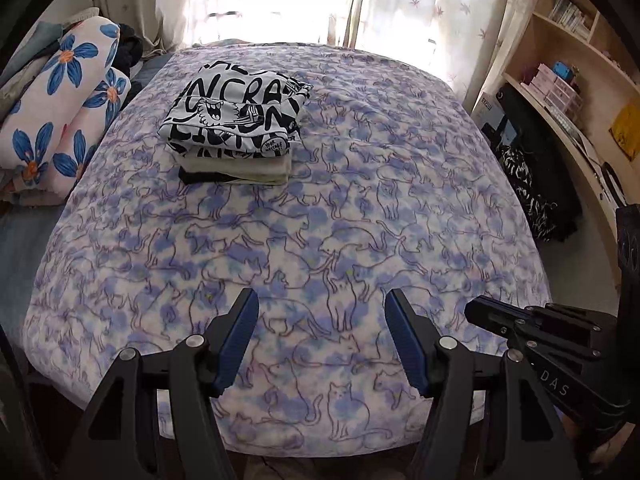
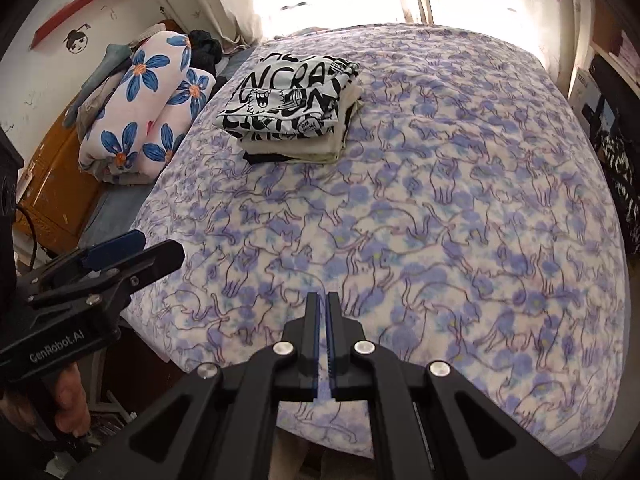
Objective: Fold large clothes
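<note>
The stack of folded clothes [image 1: 236,120] sits on the bed [image 1: 400,200], toward its far-left corner, with the black-and-white lettered garment [image 2: 288,96] on top, cream layers below it and a dark piece at the bottom. The rest of the cat-print cover lies bare from there to the near edge, where I stand. I judge this garment finished and the step in hand to be pulling clear and fetching the next large piece. To do that well I would keep both tools above the cover so nothing drags the fleece or nudges the pile, and lay the next garment flat on the open middle of the bed, well apart from the stack, smoothing it before the first fold.

My left tongs [image 1: 320,336] stand wide apart over the near edge of the bed, with only the cover visible between the blue pads [image 1: 240,332]; they hold and touch nothing. My right tongs [image 2: 323,312] are closed, pads almost together with just a thin slit, and nothing is caught in them. They too hover over the near edge, beside the left one.
</note>
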{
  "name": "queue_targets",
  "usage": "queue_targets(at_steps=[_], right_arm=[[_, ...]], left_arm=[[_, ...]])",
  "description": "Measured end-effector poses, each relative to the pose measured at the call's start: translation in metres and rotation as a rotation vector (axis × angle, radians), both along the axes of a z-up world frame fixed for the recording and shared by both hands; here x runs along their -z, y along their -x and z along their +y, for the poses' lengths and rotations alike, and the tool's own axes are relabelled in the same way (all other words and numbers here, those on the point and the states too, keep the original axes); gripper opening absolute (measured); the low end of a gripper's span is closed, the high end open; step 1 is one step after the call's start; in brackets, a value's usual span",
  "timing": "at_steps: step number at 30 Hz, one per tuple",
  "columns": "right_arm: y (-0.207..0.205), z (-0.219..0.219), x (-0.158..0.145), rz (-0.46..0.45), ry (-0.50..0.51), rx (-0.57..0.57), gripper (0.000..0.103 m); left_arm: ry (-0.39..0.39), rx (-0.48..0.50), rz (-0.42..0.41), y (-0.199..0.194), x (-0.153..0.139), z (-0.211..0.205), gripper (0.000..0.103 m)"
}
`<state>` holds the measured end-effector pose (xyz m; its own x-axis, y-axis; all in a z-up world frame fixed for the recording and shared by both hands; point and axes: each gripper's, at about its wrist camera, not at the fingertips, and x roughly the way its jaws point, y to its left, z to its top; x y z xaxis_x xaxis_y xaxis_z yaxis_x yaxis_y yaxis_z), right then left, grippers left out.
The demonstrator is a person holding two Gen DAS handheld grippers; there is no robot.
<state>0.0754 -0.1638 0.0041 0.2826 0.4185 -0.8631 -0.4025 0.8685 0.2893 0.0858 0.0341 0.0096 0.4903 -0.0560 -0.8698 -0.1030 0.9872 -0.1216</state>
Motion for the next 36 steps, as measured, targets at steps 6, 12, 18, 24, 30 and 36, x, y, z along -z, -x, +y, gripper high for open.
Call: queue_targets(at_steps=[6, 12, 18, 24, 30, 36], right_arm=[[0.013, -0.016, 0.002, 0.006, -0.031, 0.050, 0.003], [0.015, -0.027, 0.002, 0.002, -0.028, 0.112, 0.004], [0.020, -0.033, 0.012, 0.023, -0.008, 0.140, 0.026], [0.019, -0.034, 0.010, -0.006, -0.001, 0.132, 0.026], [0.017, -0.033, 0.009, -0.010, 0.005, 0.121, 0.026], [0.014, -0.037, 0.011, -0.002, 0.004, 0.126, 0.026]], left_arm=[[0.011, -0.035, 0.019, 0.010, 0.010, -0.019, 0.064], [-0.028, -0.047, 0.004, 0.015, 0.014, -0.038, 0.071], [-0.022, -0.060, 0.026, 0.015, 0.017, -0.044, 0.074], [-0.045, -0.089, 0.042, 0.015, 0.019, -0.045, 0.075], [-0.061, -0.099, 0.041, 0.012, 0.018, -0.044, 0.075], [-0.060, -0.097, 0.053, 0.008, 0.021, -0.046, 0.075]])
